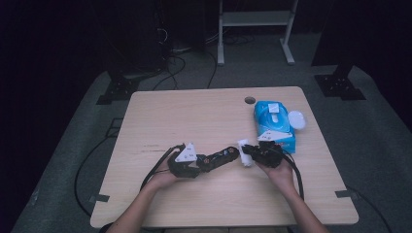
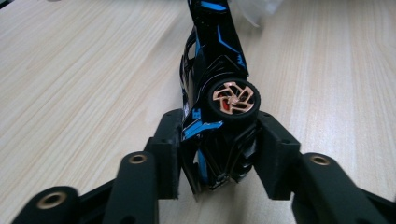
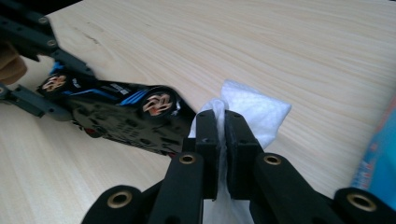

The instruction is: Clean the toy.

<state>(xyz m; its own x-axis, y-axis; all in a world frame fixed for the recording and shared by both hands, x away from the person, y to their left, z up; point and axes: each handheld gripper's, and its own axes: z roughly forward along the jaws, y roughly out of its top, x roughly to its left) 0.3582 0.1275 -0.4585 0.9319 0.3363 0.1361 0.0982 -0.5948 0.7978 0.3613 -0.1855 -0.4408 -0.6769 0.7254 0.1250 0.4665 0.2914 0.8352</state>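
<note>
Slippage of the toy race car [image 2: 219, 88] looks like the main hazard: the left gripper [image 2: 217, 149] clamps only the car's tail end between its 2 pads, beside a copper-spoked wheel [image 2: 233, 99], so the long black and blue body sticks out unsupported toward the other hand. A firm push from the wipe on the far end could lever the car out of the pads or twist it sideways, and glossy plastic gives little bite. The right gripper [image 3: 222, 140] has its jaws pressed shut on a folded white wet wipe [image 3: 254, 112], which sits just beside the car's nose over the wooden table [image 3: 289, 42]; only a narrow strip is pinched, so the wipe could drag free while rubbing. The high view places the work near the table's front middle, car [image 1: 221, 158] held between left gripper [image 1: 197, 165] and right gripper [image 1: 250, 153], with the blue wipes pack [image 1: 273, 125] and its round white lid [image 1: 297, 119] just behind the right hand. That layout is missing from the gripper views. The left gripper view gives the grip itself, car tipped on its side. The right gripper view reveals the underside and 2 wheels, and how close wipe and car are.
</note>
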